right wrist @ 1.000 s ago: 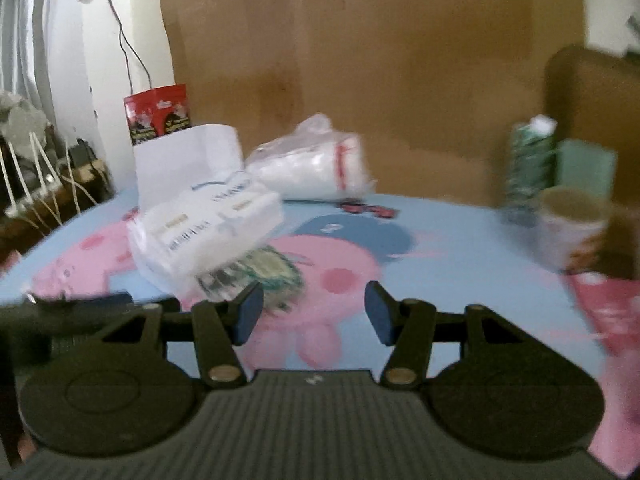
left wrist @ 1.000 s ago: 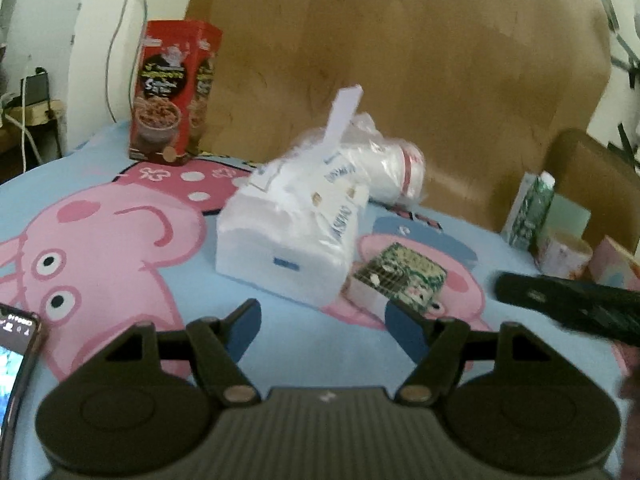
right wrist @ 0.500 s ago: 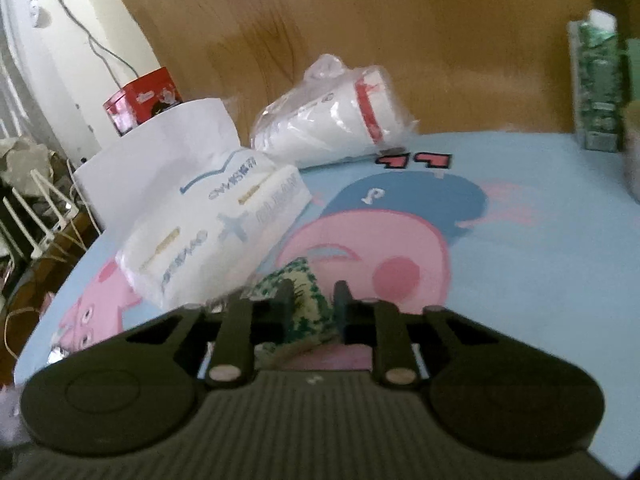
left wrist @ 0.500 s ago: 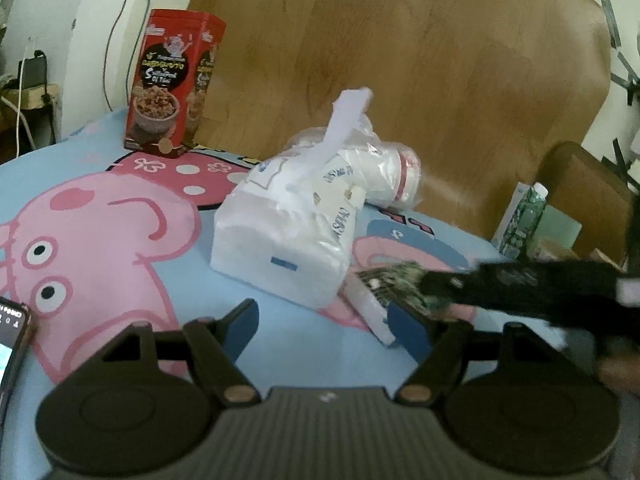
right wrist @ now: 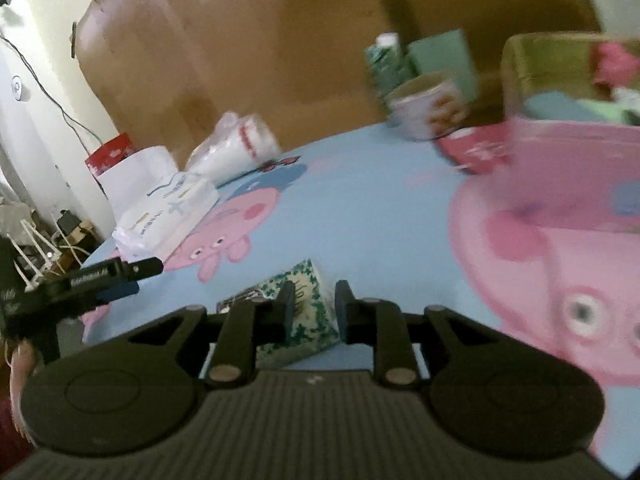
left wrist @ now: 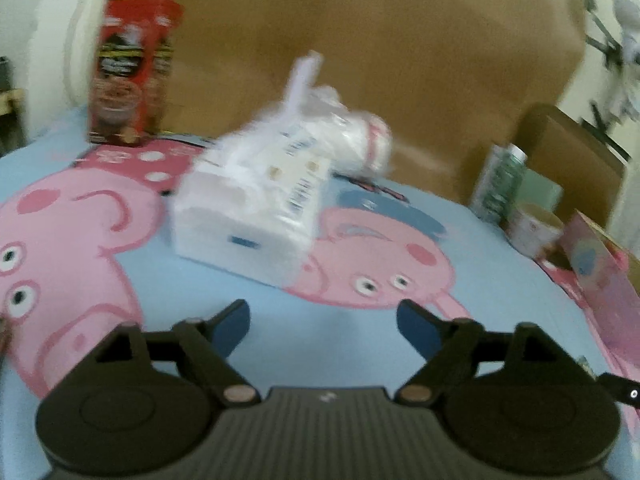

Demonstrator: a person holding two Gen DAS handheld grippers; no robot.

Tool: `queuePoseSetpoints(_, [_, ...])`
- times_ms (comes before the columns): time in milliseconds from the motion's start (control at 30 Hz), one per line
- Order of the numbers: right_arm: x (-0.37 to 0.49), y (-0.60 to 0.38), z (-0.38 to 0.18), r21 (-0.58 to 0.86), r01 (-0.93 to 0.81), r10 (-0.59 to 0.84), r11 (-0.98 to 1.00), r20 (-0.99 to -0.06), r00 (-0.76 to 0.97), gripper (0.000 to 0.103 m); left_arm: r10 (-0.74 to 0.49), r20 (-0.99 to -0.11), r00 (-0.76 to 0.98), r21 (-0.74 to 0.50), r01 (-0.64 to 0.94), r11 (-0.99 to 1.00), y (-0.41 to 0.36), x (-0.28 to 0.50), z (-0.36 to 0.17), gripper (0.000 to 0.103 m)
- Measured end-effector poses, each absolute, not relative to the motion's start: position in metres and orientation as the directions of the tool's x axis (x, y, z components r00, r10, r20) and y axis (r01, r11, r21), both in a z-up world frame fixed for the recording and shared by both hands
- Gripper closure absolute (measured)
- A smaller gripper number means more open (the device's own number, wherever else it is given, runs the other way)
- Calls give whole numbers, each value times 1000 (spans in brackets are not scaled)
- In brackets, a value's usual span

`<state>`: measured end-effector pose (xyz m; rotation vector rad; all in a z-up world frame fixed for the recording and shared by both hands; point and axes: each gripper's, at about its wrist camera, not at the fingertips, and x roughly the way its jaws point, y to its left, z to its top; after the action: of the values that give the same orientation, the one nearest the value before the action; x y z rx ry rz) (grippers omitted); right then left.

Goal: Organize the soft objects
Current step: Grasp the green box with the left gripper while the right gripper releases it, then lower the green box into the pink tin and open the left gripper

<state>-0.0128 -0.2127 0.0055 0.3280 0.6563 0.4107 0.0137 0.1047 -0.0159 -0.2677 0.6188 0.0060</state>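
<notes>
My right gripper [right wrist: 312,304] is shut on a small green-patterned tissue pack [right wrist: 306,334] and holds it above the blue Peppa Pig cloth [right wrist: 360,208]. My left gripper [left wrist: 322,322] is open and empty, a little short of the large white tissue pack [left wrist: 248,216]; it also shows at the left of the right wrist view [right wrist: 116,278]. A clear bag of white cups [left wrist: 352,140] lies behind the large tissue pack [right wrist: 168,208]. The bag also shows in the right wrist view [right wrist: 236,152].
A red cereal box [left wrist: 128,72] stands at the back left. A green carton [left wrist: 500,184], a paper cup [left wrist: 534,228] and a pink box [left wrist: 600,272] are at the right. The wooden headboard [left wrist: 360,40] rises behind. In the right wrist view the pink box [right wrist: 576,168] is close ahead.
My right gripper closed on the small tissue pack, lifted it off the cloth and swung right toward the pink box. The left gripper stayed open and shifted slightly.
</notes>
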Motion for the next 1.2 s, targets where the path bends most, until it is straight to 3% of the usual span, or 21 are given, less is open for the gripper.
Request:
queuePoseSetpoints(67, [-23, -217, 8, 400, -295, 477, 868, -503, 721, 49, -123, -591, 798, -253, -38, 967, 93, 11, -14, 18])
queuePoseSetpoints(233, [-39, -203, 11, 226, -452, 502, 863, -485, 716, 28, -345, -615, 709, -344, 153, 927, 48, 0, -4, 26])
queuePoseSetpoints(367, [-34, -183, 6, 78, -544, 496, 836, -532, 686, 18, -422, -661, 621, -385, 203, 900, 18, 5, -3, 32])
queuePoseSetpoints(433, [-26, -174, 0, 21, -567, 479, 824, -561, 675, 20, -422, -678, 602, -380, 205, 902, 5, 11, -5, 37])
queuePoseSetpoints(467, [-21, -172, -2, 30, -581, 490, 814, -572, 657, 28, -416, -688, 594, -360, 219, 907, -3, 13, -5, 50])
queuePoseSetpoints(500, [-18, -174, -3, 54, -588, 506, 807, -576, 642, 38, -418, -693, 588, -349, 234, 907, -10, 16, -5, 55])
queuePoseSetpoints(533, [-15, -175, -4, 64, -585, 507, 808, -580, 637, 55, -408, -700, 586, -338, 232, 912, -15, 19, -4, 55])
queuePoseSetpoints(567, [-13, -177, -4, 64, -581, 504, 811, -579, 641, 58, -397, -705, 588, -326, 229, 917, -19, 21, -3, 56])
queuePoseSetpoints(900, [-25, -252, 30, 32, -346, 331, 938, -390, 859, 60, -501, -629, 595, -258, 448, 856, -126, 61, 52, 55])
queuePoseSetpoints(1100, [-11, -323, 42, 103, -153, 179, 983, -319, 931, 60, -545, -601, 584, -199, 552, 810, -219, 89, 71, 54])
queuePoseSetpoints(1200, [4, -343, 41, 116, -72, 106, 991, -316, 943, 64, -516, -610, 601, -149, 553, 820, -255, 101, 68, 36])
